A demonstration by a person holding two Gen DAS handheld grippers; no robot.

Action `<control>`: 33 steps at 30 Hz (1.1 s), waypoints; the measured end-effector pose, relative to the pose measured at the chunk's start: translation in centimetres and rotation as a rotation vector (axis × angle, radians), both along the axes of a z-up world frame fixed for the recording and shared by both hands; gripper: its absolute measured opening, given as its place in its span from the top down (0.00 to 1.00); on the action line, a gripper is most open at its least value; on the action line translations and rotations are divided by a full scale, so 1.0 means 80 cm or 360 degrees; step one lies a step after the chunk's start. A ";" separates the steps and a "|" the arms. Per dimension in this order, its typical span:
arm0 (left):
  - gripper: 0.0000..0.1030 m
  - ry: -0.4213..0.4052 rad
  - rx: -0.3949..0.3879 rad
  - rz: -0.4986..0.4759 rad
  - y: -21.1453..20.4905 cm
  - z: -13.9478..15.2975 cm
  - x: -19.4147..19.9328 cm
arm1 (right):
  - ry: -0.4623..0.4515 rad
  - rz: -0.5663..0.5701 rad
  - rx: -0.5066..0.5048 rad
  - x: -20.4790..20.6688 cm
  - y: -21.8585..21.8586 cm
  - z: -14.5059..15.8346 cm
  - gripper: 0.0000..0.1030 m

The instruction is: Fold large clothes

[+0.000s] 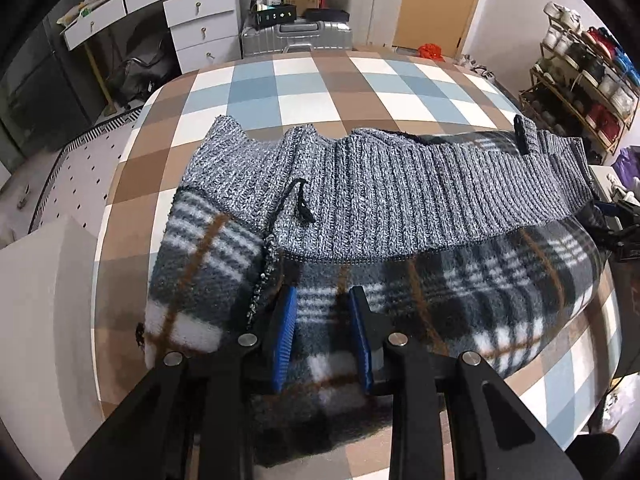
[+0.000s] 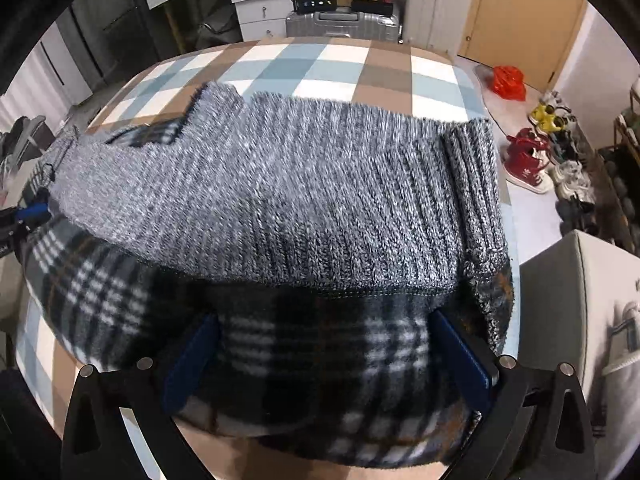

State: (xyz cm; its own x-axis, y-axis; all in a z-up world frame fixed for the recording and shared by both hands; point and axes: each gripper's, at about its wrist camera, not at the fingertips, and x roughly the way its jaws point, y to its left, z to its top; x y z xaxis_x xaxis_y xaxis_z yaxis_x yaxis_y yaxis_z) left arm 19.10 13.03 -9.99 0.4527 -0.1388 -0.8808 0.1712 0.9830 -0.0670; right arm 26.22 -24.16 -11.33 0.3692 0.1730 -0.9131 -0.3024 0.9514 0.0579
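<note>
- A garment lies folded on a tabletop covered in a brown, blue and white check.
- The garment reaches nearly from the tabletop's left edge to its right edge, in the half nearer the cameras; the far half is bare check.
- Its near part is fleece in a grey, white and black plaid with thin brown lines.
- A grey ribbed knit band lies across the top of the fleece, on the side toward the tabletop's far edge.
- A black cord rests on the knit band toward its left end.
- The left gripper hovers over the fleece near the tabletop's left edge, its 2 blue pads a narrow gap apart, with nothing pinched between them.
- The right gripper stands wide over the fleece near the tabletop's right edge, its 2 blue pads far apart and gripping nothing.
- Whether the pads touch the fabric below cannot be told.
- Beyond the far edge stand white drawers and a silver suitcase.
- Shoes lie on the floor to the right.
</note>
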 end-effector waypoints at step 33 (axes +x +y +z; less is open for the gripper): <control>0.34 0.0220 -0.0140 -0.0089 -0.134 -0.005 -0.033 | -0.0095 -0.0954 0.1373 -0.040 -0.076 -0.026 0.19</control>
